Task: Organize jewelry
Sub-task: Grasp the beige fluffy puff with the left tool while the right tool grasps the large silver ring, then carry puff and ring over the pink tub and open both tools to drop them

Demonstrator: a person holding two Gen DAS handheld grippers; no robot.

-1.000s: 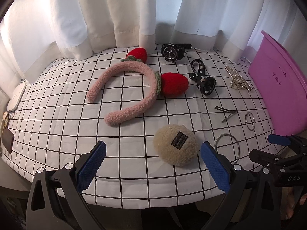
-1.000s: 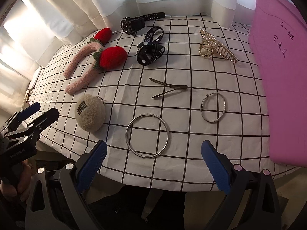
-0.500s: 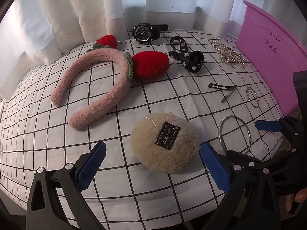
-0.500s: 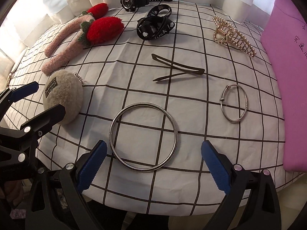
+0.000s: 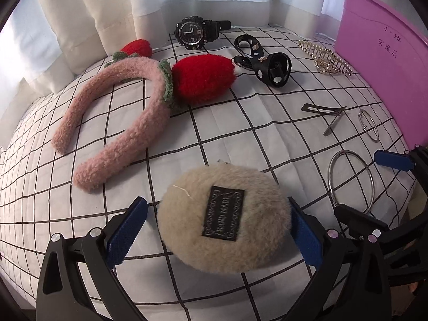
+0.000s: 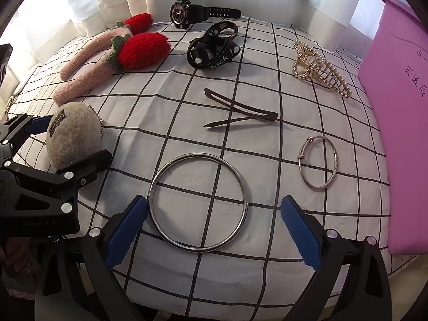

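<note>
Both grippers have advanced: left gripper [image 5: 214,230], spread wide, straddles the fluffy keychain pouch [image 5: 223,218]; right gripper [image 6: 211,230], equally released, frames the large bangle [image 6: 198,202] on the bench. Closing comes next.

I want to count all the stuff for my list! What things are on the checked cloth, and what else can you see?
Fluffy pouch: 1, beige, between left jaws.
Headband: 1, pink with red strawberries, far left.
Watch: 1, black, at back.
Strap: 1, black, beside watch.
Claw clip: 1, gold, near box.
Hair clips: 2, dark, centre.
Large bangle: 1, silver, between right jaws.
Small bangle: 1, silver, right.
Box: 1, purple, right edge.
Curtain: white, behind.
Left gripper: open.
Right gripper: open.
</note>
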